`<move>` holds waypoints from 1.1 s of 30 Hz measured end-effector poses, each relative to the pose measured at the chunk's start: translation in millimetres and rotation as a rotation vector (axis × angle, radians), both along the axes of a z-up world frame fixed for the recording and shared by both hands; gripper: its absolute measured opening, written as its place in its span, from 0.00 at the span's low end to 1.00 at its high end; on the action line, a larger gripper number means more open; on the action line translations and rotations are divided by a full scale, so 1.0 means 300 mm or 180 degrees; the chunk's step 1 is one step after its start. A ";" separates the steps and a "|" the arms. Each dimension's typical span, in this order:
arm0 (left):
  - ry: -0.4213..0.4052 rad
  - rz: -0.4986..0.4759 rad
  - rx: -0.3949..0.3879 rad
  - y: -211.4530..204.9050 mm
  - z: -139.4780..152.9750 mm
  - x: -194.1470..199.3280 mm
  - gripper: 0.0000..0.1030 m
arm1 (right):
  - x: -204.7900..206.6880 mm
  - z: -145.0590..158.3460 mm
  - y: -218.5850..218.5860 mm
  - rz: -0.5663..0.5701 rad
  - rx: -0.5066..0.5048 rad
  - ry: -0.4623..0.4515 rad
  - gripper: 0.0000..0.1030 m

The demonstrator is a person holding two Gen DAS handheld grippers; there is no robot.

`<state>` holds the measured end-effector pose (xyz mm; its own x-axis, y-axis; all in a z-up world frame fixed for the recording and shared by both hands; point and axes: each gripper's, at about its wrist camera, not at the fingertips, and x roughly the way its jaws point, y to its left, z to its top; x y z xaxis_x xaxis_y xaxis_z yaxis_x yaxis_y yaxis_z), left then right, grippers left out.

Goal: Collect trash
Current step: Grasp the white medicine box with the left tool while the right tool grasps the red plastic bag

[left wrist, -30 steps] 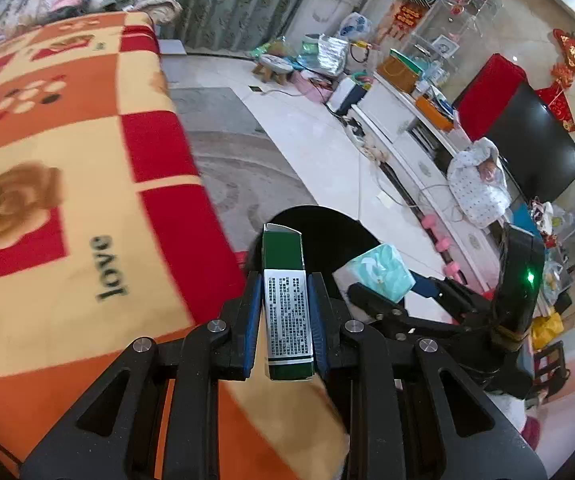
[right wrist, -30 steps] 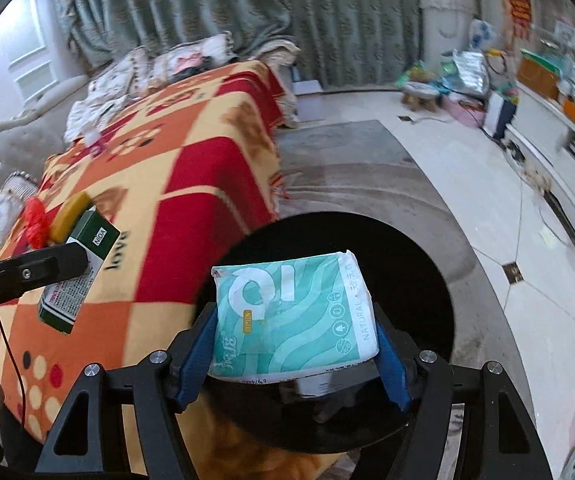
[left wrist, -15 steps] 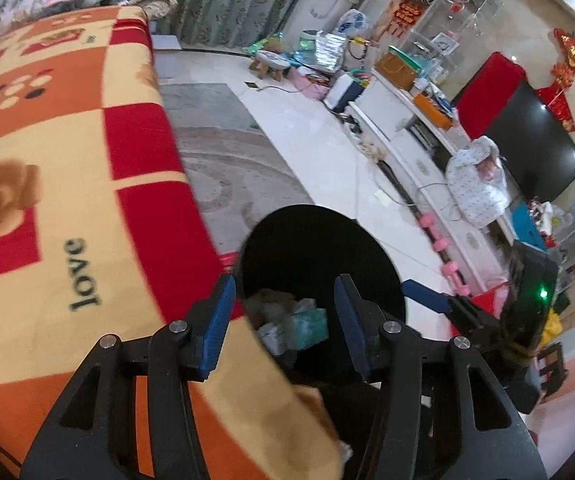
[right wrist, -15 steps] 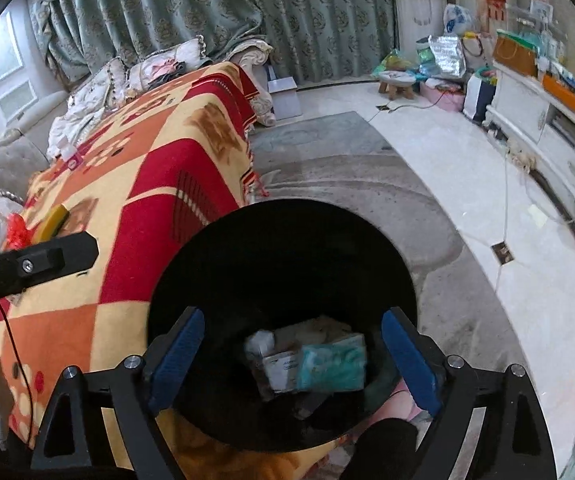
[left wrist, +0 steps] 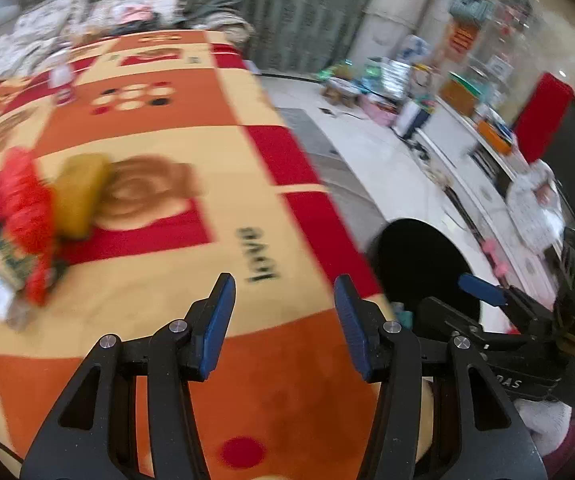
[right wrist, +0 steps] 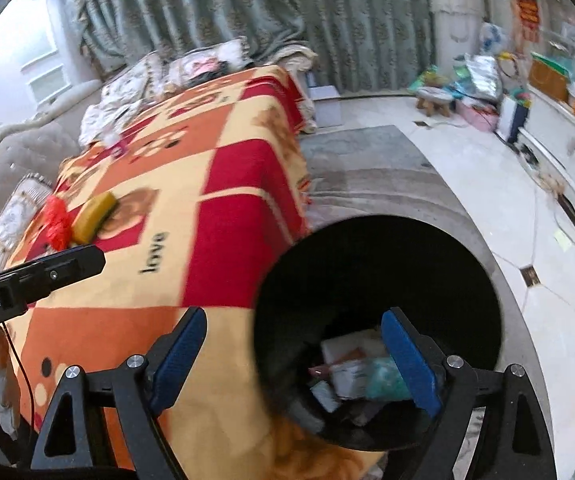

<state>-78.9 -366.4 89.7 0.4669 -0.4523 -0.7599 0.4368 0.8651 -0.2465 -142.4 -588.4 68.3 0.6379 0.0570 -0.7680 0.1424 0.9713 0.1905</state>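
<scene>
A black round bin (right wrist: 379, 280) stands on the floor beside the blanket-covered table (right wrist: 175, 184); it also shows in the left wrist view (left wrist: 419, 264). Inside lie a teal tissue pack (right wrist: 383, 380) and white cartons (right wrist: 347, 368). On the blanket lie a yellow sponge-like block (left wrist: 77, 196), a red crinkled wrapper (left wrist: 27, 216) and a small green and white packet (left wrist: 1, 276). My left gripper (left wrist: 283, 320) is open and empty above the blanket. My right gripper (right wrist: 295, 356) is open and empty over the bin's near rim.
A small white bottle (left wrist: 61, 80) stands far back on the blanket. Cushions and a sofa (right wrist: 27, 148) lie behind. A grey rug (right wrist: 367, 168), a low stool (right wrist: 433, 98) and a TV cabinet (right wrist: 559, 136) with clutter are on the right.
Both grippers let go of their loads, the green carton and the teal tissue pack, into the bin and opened. The left gripper has since swung left over the blanket toward the remaining litter.
</scene>
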 end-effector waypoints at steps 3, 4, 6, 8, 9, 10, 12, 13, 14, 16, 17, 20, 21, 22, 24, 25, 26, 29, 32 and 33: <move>-0.0009 0.0212 0.0018 0.123 0.005 0.012 0.48 | 0.034 0.016 0.095 0.0196 -0.0062 -0.0009 0.86; -0.0016 0.0295 0.0040 0.175 0.005 0.018 0.48 | 0.047 0.018 0.126 0.0254 -0.0074 -0.0005 0.86; -0.0026 0.0429 0.0091 0.255 0.006 0.031 0.48 | 0.079 0.014 0.196 0.0394 -0.0054 0.0018 0.86; -0.0030 0.0559 0.0136 0.331 0.001 0.038 0.48 | 0.101 0.011 0.258 0.0524 -0.0016 0.0016 0.86; -0.0028 0.0651 0.0159 0.381 -0.002 0.045 0.48 | 0.111 0.009 0.294 0.0596 -0.0009 0.0001 0.86; -0.0020 0.0734 0.0168 0.426 -0.006 0.054 0.48 | 0.118 0.008 0.318 0.0641 -0.0009 -0.0010 0.86; 0.0028 0.0923 0.0155 0.516 -0.017 0.078 0.48 | 0.143 0.006 0.384 0.0761 -0.0013 -0.0034 0.86; 0.0064 0.1027 0.0135 0.557 -0.026 0.093 0.48 | 0.155 0.006 0.412 0.0808 -0.0004 -0.0044 0.86; 0.0091 0.1096 0.0121 0.581 -0.032 0.104 0.48 | 0.170 0.006 0.445 0.0869 0.0017 -0.0053 0.86; 0.0190 0.1298 0.0032 0.648 -0.056 0.138 0.48 | 0.191 0.008 0.497 0.0964 0.0032 -0.0066 0.86; 0.0246 0.1384 -0.0034 0.674 -0.071 0.157 0.48 | 0.200 0.010 0.517 0.1002 0.0039 -0.0069 0.86; 0.0382 0.1532 -0.0181 0.701 -0.106 0.194 0.48 | 0.225 0.014 0.569 0.1112 0.0057 -0.0079 0.86; 0.0423 0.1552 -0.0250 0.713 -0.117 0.204 0.48 | 0.231 0.014 0.579 0.1132 0.0057 -0.0078 0.86; 0.0447 0.1562 -0.0290 0.713 -0.125 0.210 0.48 | 0.239 0.014 0.593 0.1157 0.0055 -0.0076 0.86; 0.0453 0.1575 -0.0281 0.693 -0.135 0.231 0.49 | 0.253 0.013 0.605 0.1185 0.0055 -0.0068 0.86; 0.0460 0.1577 -0.0256 0.688 -0.142 0.236 0.49 | 0.263 0.011 0.611 0.1195 0.0065 -0.0062 0.86; 0.0488 0.1598 -0.0218 0.688 -0.153 0.243 0.49 | 0.268 0.010 0.614 0.1203 0.0080 -0.0058 0.86; 0.0589 0.1673 -0.0204 0.718 -0.184 0.261 0.49 | 0.295 0.010 0.637 0.1246 0.0113 -0.0057 0.86; 0.0648 0.1710 -0.0298 0.760 -0.190 0.265 0.48 | 0.323 0.018 0.669 0.1327 0.0089 -0.0085 0.86; 0.0641 0.1708 -0.0310 0.767 -0.184 0.262 0.49 | 0.334 0.023 0.681 0.1355 0.0085 -0.0096 0.86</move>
<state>-0.3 -136.3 34.5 0.5008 -0.2644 -0.8242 -0.1203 0.9217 -0.3688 -42.1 -384.2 75.1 0.5753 0.3396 -0.7441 -0.2761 0.9370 0.2142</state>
